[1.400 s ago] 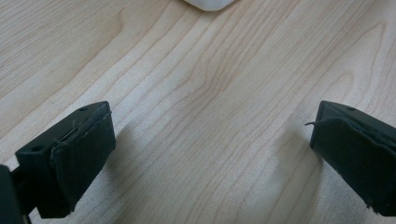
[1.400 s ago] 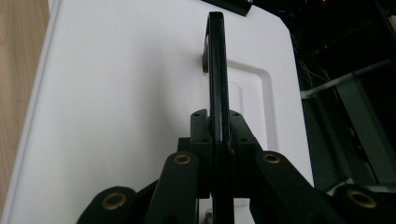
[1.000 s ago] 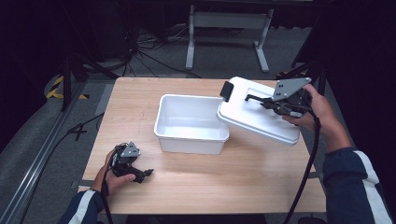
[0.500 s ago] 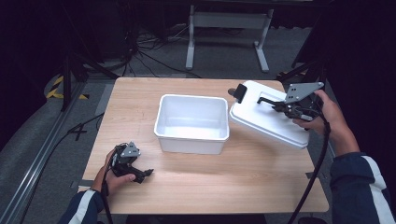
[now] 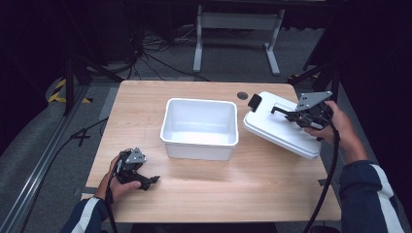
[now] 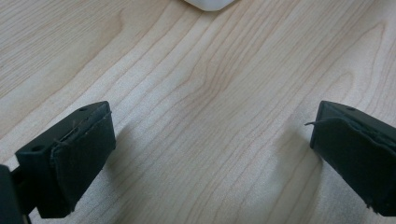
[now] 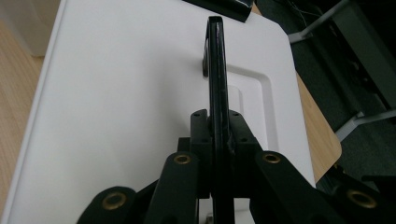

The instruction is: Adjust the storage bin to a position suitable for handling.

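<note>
Your right tool (image 5: 293, 115) is pinching the black handle (image 7: 215, 70) of the white lid (image 5: 282, 130), which hangs tilted beneath it, its low edge toward the white tub (image 5: 199, 127) just beside. Your left tool (image 5: 145, 181) rests on the desk (image 5: 243, 189), jaws spread wide, well apart from the tub.

Wooden table (image 5: 209, 194) — white open bin (image 5: 200, 128) near centre. White lid (image 5: 279, 131) with black handle (image 5: 282, 110), tilted, just right of the bin, held by the right gripper (image 5: 291, 115). Left gripper (image 5: 145, 182) rests at the front left corner — well apart from the bin, in the person's hand (image 5: 119, 182).
</note>
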Demonstrator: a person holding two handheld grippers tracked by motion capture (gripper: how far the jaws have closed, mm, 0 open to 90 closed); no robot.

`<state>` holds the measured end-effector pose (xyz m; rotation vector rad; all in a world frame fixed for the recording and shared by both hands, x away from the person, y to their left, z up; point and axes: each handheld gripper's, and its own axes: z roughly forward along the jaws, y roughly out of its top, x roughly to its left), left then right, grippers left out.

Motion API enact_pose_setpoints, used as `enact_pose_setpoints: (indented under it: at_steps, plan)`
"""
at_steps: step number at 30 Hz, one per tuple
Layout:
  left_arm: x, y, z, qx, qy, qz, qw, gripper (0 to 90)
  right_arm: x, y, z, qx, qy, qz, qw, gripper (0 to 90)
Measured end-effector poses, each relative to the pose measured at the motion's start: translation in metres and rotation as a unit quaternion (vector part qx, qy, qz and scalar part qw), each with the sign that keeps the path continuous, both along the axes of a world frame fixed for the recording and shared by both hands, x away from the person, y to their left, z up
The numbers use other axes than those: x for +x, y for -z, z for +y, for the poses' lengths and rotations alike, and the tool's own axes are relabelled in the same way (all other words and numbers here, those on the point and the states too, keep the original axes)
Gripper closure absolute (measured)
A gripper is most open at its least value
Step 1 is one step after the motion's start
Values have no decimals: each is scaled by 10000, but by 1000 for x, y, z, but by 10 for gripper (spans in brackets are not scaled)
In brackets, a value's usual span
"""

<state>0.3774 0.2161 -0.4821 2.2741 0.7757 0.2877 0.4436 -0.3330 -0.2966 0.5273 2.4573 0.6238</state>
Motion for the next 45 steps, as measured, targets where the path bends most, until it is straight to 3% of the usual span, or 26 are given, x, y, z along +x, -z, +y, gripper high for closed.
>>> enact_pose_setpoints:
  at_steps: [10,28,45]
  plan:
    - [0,0,0,5,3,1,10000,5,17,33,-2,-60,187,310,9993,843]
    - [0,0,0,-3,1,-2,10000,5,38,80,-6,120,480,733,9961,842]
    - [0,0,0,-1,3,-2,10000,5,43,100,-4,117,548,960,9938,834]
